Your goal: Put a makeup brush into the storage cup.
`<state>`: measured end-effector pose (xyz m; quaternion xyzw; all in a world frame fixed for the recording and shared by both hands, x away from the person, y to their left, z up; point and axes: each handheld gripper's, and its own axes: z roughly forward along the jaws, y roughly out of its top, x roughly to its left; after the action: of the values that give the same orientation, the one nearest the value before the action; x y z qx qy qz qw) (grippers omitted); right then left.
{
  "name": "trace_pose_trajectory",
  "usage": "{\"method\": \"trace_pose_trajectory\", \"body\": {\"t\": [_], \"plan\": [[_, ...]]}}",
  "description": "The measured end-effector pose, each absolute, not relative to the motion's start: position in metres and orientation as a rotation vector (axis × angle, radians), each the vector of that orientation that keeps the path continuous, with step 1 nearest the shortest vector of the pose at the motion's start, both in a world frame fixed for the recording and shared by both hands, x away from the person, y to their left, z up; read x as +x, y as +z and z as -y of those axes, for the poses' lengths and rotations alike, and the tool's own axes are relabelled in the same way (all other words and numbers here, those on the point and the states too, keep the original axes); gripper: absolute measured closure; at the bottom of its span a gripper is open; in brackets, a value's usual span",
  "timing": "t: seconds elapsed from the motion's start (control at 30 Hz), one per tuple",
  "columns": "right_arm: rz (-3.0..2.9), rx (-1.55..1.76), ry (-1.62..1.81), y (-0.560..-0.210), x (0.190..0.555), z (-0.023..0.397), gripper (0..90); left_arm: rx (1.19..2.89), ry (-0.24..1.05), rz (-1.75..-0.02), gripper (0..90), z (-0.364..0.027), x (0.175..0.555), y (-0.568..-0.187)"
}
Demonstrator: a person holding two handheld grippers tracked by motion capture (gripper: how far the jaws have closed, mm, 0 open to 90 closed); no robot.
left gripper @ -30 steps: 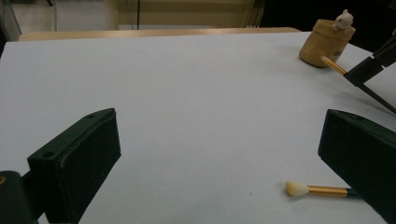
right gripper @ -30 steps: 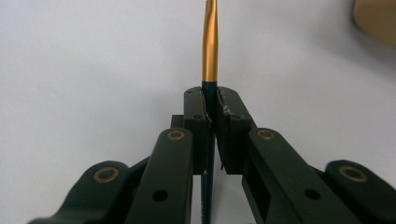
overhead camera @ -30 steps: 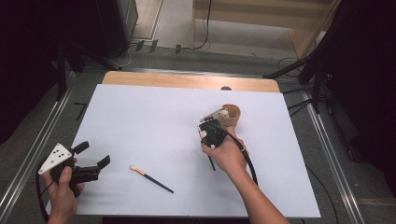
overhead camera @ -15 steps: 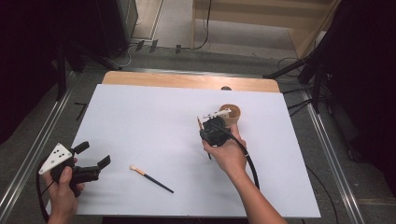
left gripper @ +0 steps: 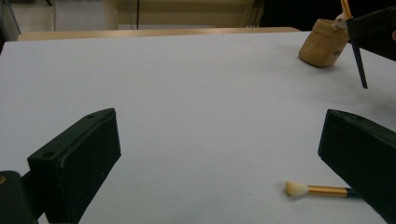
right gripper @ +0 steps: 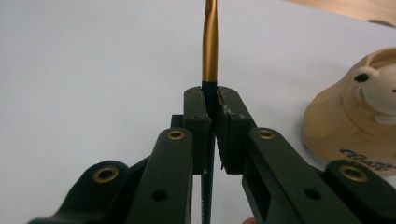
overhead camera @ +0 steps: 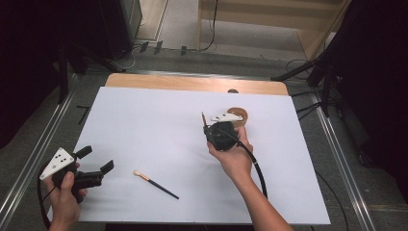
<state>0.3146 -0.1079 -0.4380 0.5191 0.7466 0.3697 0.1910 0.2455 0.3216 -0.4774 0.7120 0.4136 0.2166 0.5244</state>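
My right gripper [overhead camera: 207, 129] hovers over the middle of the white table sheet [overhead camera: 144, 125], shut on a thin brush [overhead camera: 203, 118] with a gold ferrule [right gripper: 209, 46] and a dark handle. The brush stands nearly upright between the pads [right gripper: 196, 109]. Just right of it sits a tan wooden holder [overhead camera: 239, 114] with a bear figure [right gripper: 373, 93] on it. A second brush [overhead camera: 156, 184] lies flat near the front edge, its pale bristle head [left gripper: 295, 188] pointing left. My left gripper [overhead camera: 96, 159] rests at the front left, open, with nothing between its jaws [left gripper: 219, 154].
The sheet covers a wooden table whose bare far edge [overhead camera: 192, 83] shows. Metal rails [overhead camera: 337, 144] run along both sides, with cables and stands on the floor beyond. The right gripper's cable [overhead camera: 257, 168] trails along the forearm.
The right hand has turned a little, bringing the held brush more upright beside the holder. The left gripper and the lying brush have not moved.
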Motion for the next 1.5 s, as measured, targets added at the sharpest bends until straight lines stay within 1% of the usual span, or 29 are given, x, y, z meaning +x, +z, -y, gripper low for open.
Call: {"method": "trace_pose_trajectory", "body": {"t": [0.73, 1.5], "plan": [[-1.907, 1.323, 1.251, -0.425, 0.307, 0.114, 84.5, 1.702, 0.517, -0.987, 0.0, -0.321, 0.246, -0.478], [-1.744, 1.284, 1.318, -0.416, 0.303, 0.125, 84.5, 1.706, 0.517, -0.987, 0.0, -0.321, 0.246, -0.478]]}}
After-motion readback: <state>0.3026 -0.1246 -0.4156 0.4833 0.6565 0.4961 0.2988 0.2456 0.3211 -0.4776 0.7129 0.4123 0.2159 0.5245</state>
